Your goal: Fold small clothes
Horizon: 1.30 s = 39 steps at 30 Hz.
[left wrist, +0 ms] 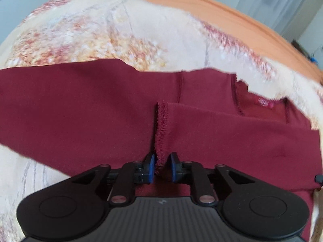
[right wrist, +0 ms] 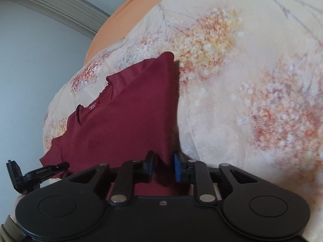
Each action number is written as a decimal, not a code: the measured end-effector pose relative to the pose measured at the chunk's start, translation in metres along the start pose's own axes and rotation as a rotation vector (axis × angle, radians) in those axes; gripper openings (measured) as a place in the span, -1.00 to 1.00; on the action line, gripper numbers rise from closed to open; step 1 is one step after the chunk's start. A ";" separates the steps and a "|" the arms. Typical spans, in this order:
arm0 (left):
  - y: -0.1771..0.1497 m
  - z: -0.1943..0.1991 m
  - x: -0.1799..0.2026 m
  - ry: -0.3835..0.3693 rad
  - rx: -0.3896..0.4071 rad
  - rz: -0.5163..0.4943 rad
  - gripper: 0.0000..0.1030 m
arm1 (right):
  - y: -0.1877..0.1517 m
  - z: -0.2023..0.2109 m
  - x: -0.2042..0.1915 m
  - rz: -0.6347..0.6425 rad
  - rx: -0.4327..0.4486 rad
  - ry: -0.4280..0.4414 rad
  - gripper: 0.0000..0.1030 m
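A small dark red shirt (left wrist: 101, 109) lies on a floral bedspread (left wrist: 121, 30), with its neckline and label (left wrist: 266, 103) at the right. My left gripper (left wrist: 162, 168) has a stitched hem (left wrist: 161, 125) of the shirt between its blue pads, which stand slightly apart around the fabric. In the right wrist view the shirt (right wrist: 125, 121) lies partly folded with the label (right wrist: 92, 107) at its left edge. My right gripper (right wrist: 163, 167) has the shirt's near edge between its fingers. The left gripper (right wrist: 36, 173) shows at the lower left of that view.
An orange sheet (left wrist: 222, 10) lies beyond the bedspread (right wrist: 242, 80). A pale wall and a curtain (right wrist: 60, 6) stand behind the bed.
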<state>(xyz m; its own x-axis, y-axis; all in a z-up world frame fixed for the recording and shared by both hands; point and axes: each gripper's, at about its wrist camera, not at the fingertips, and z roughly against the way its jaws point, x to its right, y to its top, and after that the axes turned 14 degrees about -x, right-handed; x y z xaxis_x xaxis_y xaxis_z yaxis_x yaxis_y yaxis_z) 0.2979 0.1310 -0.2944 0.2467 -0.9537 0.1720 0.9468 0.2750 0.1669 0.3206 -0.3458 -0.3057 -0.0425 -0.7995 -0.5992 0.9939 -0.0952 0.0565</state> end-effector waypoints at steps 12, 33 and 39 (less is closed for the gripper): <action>-0.100 0.067 0.002 -0.191 0.072 -0.032 0.67 | -0.108 0.097 -0.089 0.239 0.190 -0.119 0.52; -0.204 0.215 0.034 -0.196 0.108 0.016 0.94 | -0.239 0.212 -0.221 0.365 0.318 0.048 0.85; -0.266 0.277 0.036 -0.144 0.193 0.106 0.99 | -0.260 0.247 -0.210 0.458 0.342 0.081 0.93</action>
<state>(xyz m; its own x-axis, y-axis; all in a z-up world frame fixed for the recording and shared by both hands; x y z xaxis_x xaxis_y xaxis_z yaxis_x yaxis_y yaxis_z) -0.0023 0.0571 -0.0641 0.2973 -0.8950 0.3326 0.8571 0.4037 0.3202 0.0455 -0.2992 0.0026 0.4054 -0.7578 -0.5113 0.8192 0.0529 0.5711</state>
